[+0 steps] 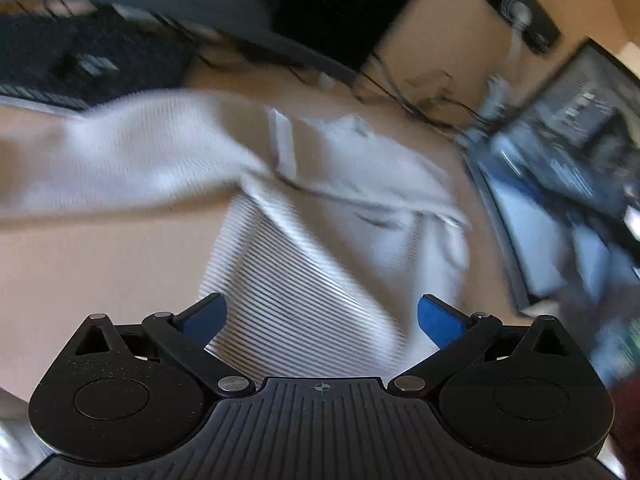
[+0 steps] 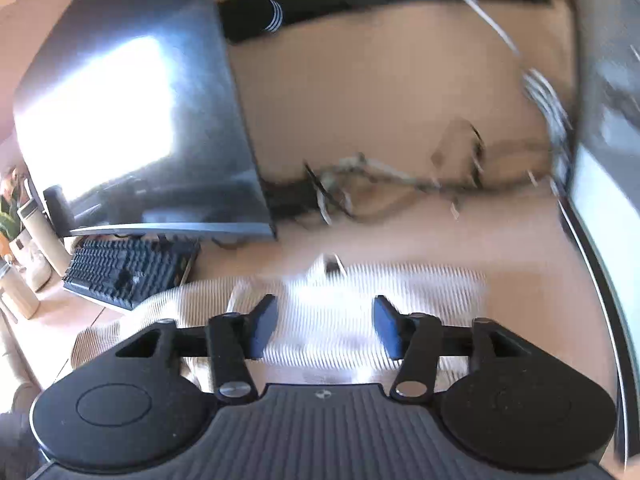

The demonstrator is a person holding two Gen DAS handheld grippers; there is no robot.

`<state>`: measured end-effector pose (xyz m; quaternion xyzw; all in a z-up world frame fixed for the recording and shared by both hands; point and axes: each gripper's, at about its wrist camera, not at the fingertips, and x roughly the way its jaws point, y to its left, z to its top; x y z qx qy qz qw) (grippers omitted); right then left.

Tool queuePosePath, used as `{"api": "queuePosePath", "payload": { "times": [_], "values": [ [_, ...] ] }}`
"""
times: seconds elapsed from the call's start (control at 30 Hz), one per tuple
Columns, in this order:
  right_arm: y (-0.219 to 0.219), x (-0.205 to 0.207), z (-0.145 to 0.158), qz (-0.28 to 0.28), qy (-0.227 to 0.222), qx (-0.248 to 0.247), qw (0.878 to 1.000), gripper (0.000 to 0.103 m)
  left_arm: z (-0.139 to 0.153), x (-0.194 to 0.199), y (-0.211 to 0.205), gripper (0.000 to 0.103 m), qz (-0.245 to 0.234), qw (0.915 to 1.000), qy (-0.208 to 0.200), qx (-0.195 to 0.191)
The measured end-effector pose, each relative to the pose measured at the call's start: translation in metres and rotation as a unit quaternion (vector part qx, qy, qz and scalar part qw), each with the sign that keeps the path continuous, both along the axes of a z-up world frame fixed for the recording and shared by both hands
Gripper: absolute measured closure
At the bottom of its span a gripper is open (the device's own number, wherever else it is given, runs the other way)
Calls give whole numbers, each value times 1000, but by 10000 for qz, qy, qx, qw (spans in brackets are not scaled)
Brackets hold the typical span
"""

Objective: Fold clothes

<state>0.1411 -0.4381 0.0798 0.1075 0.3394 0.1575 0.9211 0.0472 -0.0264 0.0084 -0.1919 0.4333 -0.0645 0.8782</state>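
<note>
A white garment with thin dark stripes point(image 1: 304, 240) lies rumpled on the light wooden desk point(image 1: 100, 248); one sleeve stretches off to the left and the collar sits near the middle. My left gripper point(image 1: 322, 316) hovers over its lower body, open, with nothing between its blue pads point(image 1: 206, 318). In the right wrist view the same striped garment point(image 2: 328, 304) lies flat, blurred by motion. My right gripper point(image 2: 325, 326) is above it, open, blue pads point(image 2: 386, 326) apart and holding nothing.
A dark monitor point(image 2: 132, 120) and a black keyboard point(image 2: 128, 268) stand at the desk's left. Tangled cables point(image 2: 380, 184) run along the back wall. A second screen point(image 1: 560, 184) leans at the right edge. Bottles point(image 2: 28, 240) stand at the far left.
</note>
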Motion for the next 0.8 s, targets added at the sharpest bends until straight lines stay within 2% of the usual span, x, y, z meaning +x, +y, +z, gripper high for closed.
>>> {"api": "queuePosePath", "payload": {
  "times": [0.03,0.13,0.2,0.23,0.3,0.4,0.6,0.7,0.73,0.8],
  "values": [
    [-3,-6,-3,-22,58,176,9998,23,-1,-4,9,0,216,9994,-111,252],
    [-14,-25,-11,-86,232,703,9972,5,-5,-18,40,0,900,9898,-428,1018],
    [-7,-31,-13,-98,269,1008,9945,4,-11,-30,65,0,1411,9761,-568,1551],
    [-1,-32,-13,-68,287,1159,9928,4,-18,-35,78,0,1620,9712,-545,1658],
    [12,-32,-15,40,334,1427,9892,2,-32,-44,103,0,1971,9697,-400,1390],
    [42,-31,-14,444,444,1439,9876,1,-44,-46,127,7,2302,9678,-321,965],
    [77,-50,-2,1119,427,947,9883,0,-56,-28,133,16,2485,9565,-278,1500],
    [72,-60,-2,1051,446,896,9894,0,-63,-20,138,23,2553,9527,-223,1632],
    [67,-63,-3,985,463,935,9897,0,-67,-16,141,27,2555,9528,-183,1631],
    [55,-67,-4,848,540,1116,9886,0,-74,-11,141,27,2521,9543,-119,1601]
  ]
}}
